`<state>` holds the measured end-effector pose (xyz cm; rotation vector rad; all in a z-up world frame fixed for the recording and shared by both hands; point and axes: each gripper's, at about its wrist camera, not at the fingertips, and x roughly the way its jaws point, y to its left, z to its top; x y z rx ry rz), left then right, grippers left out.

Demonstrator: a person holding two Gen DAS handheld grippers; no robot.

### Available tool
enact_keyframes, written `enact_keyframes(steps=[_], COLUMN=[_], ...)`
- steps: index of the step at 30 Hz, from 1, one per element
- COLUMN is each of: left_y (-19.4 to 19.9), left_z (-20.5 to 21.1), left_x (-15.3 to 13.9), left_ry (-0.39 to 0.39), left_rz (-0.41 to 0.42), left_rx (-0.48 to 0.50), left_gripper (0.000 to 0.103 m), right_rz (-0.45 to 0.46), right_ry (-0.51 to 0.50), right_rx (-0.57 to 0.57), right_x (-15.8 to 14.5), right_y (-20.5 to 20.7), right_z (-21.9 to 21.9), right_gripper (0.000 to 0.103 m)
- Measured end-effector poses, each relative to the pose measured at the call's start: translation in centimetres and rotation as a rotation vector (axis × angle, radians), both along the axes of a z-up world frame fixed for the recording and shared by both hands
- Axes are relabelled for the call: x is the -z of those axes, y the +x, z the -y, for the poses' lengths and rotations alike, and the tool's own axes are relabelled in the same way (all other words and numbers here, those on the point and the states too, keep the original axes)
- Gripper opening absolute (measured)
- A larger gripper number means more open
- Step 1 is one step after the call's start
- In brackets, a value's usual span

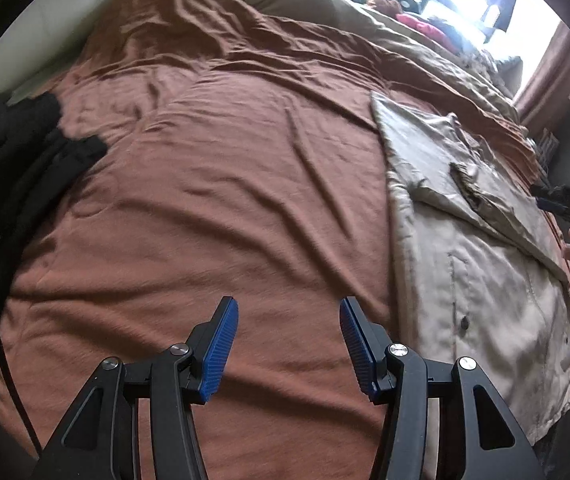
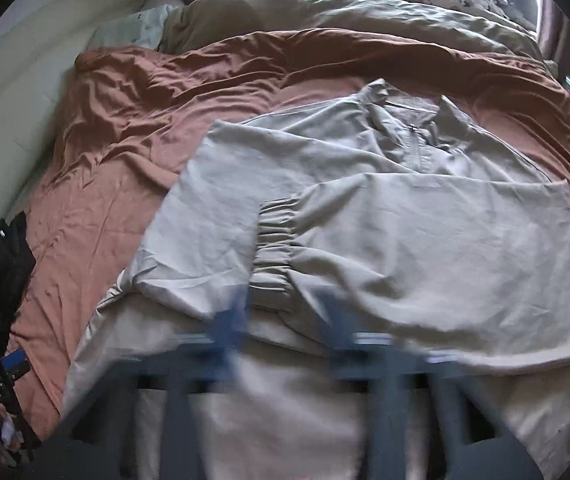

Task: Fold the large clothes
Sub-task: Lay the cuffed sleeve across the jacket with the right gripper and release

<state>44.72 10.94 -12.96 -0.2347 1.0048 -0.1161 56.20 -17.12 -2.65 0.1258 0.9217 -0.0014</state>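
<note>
While jacket point(image 2: 365, 240) lies on bedspread point(image 2: 125, 120), both grippers empty.

The right gripper point(image 2: 281, 320) is smeared by motion blur, its fingers point(image 2: 229, 320) showing only as blue streaks. The beige jacket point(image 2: 365, 240) runs off the right wrist view's lower edge. Dark clothes point(image 1: 17, 152) are cut off at the left wrist view's left rim.
</note>
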Motion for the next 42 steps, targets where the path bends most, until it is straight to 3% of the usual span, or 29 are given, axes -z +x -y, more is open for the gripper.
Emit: enact_keyframes(steps=[6,21,27,34,40,42], left_y=[2.5,11.1,14.4,18.6,20.9,21.4], left_z=[4.9,19.2,23.4,27.8,31.4,32.6], left_x=[-1.3,-2.3,-1.5,-0.2,1.0,2.0], left_ry=[-0.001,0.015,0.041,0.033,0.066,0.134], left_rz=[0.045,0.017,-0.004,-0.032,-0.043,-0.06], left_rx=[0.094,0.277,0.301,0.302,0.322,0.327], left_gripper=[0.055,0.056,0.056,0.056,0.056,0.056], right_rz=[0.041,0.012,-0.054,-0.128,-0.101,-0.091], right_ry=[0.068,-0.023,-0.04,-0.036,0.005,0.032], right_rx=[0.057,0.395,0.48,0.494,0.536,0.551], right_x=[-0.7,0.8,2.7,5.8,5.9,6.2], right_y=[-4.5,-14.4,-15.6,-15.7,-16.0,-16.3], right_z=[6.4,23.9,27.6,30.2,32.5,33.4], right_gripper=[0.088,0.088,0.076,0.071,0.064,0.064])
